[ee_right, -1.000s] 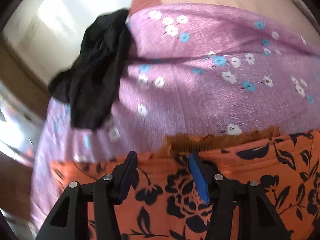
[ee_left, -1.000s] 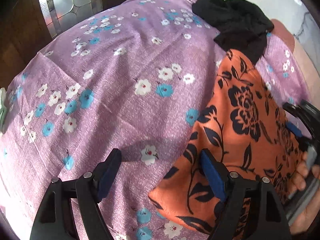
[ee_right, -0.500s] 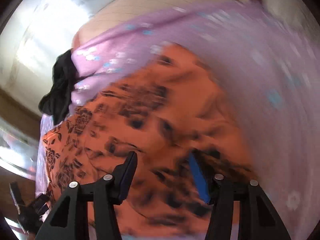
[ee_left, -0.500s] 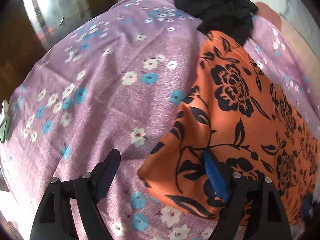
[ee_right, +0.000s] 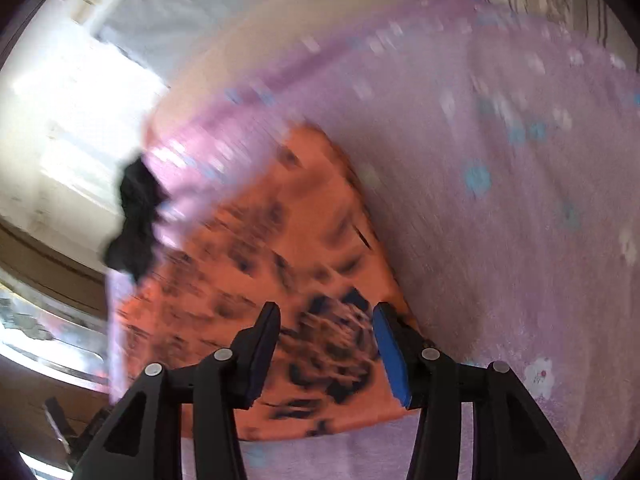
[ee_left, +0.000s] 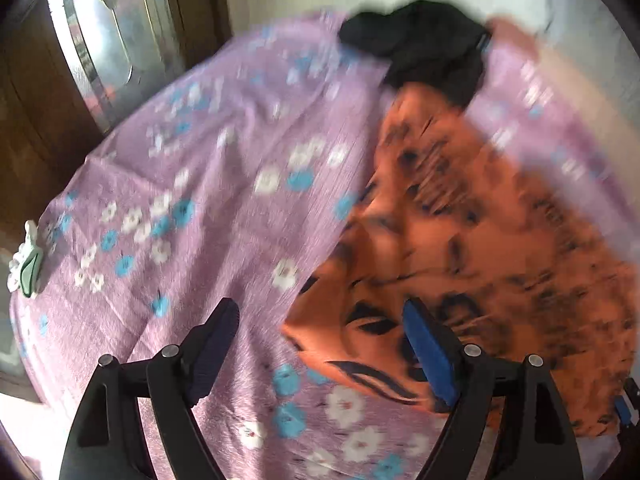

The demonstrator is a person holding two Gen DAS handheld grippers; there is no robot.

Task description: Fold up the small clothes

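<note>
**Desk:** Left-wrist view first: where is the garment, and what are the tools doing?

**Photographer:** An orange garment with a black floral print (ee_left: pixel 472 248) lies flat on a purple flowered bedsheet (ee_left: pixel 208 208), its far end touching a crumpled black garment (ee_left: pixel 424 44). The left gripper (ee_left: pixel 320 344) hangs over the near corner, jaws spread wide, nothing pinched. In the right-wrist view, the right gripper (ee_right: pixel 324 354) hovers over the same cloth (ee_right: pixel 256 280), jaws apart; they have just been opening a little, with print showing in the gap but no pad pressing it.

**Desk:** How will it handle?

**Photographer:** By its look, thin, light and limp; it should drape and crease easily, and may slide on the sheet. Best taken at a corner or hem, pinching only the top layer, not the bedsheet beneath. Blur hides finer detail.
</note>
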